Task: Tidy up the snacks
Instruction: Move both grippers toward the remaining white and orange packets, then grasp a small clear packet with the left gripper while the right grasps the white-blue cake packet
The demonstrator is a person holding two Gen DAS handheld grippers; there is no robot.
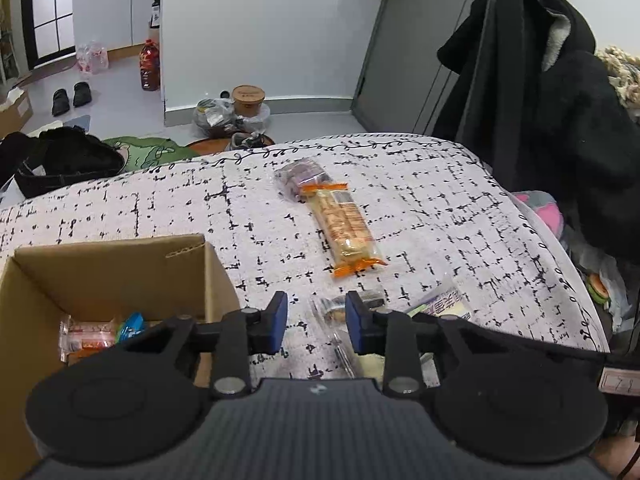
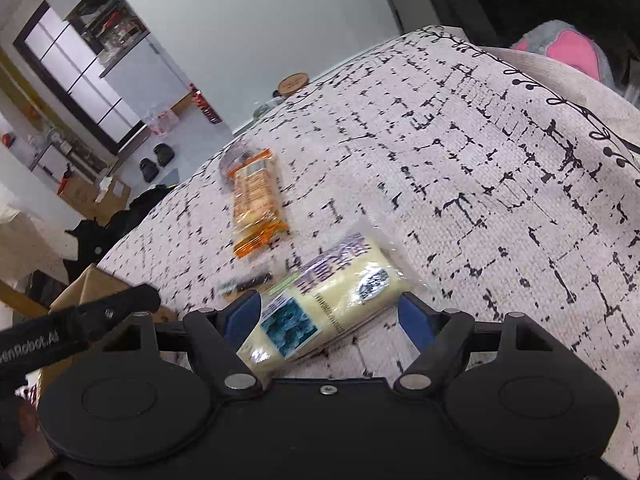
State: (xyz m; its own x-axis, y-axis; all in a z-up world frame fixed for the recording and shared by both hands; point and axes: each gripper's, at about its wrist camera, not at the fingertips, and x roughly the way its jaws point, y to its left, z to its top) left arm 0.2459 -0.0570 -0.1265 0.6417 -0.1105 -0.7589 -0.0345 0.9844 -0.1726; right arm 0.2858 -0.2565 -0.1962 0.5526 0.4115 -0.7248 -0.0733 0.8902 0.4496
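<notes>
My left gripper (image 1: 317, 320) hovers over the patterned tablecloth (image 1: 460, 208), beside the cardboard box (image 1: 108, 264) that holds several wrapped snacks (image 1: 88, 334). Its blue pads stand a little apart. A small dark snack in clear wrap (image 1: 362, 300) lies by the right pad, with only loose film reaching into the gap. My right gripper (image 2: 330, 316) is open around a pale yellow pack (image 2: 344, 284) that lies on the cloth between its pads. An orange cracker pack (image 1: 344, 224) (image 2: 256, 208) and a purple pack (image 1: 300, 176) lie farther out.
A black coat (image 1: 540, 100) hangs at the table's right side and a pink plush (image 2: 560, 48) sits beyond that edge. A black bag (image 1: 68, 160) and plastic bags (image 1: 224, 114) are on the floor past the far edge. The left tool's black body (image 2: 80, 316) crosses the right wrist view.
</notes>
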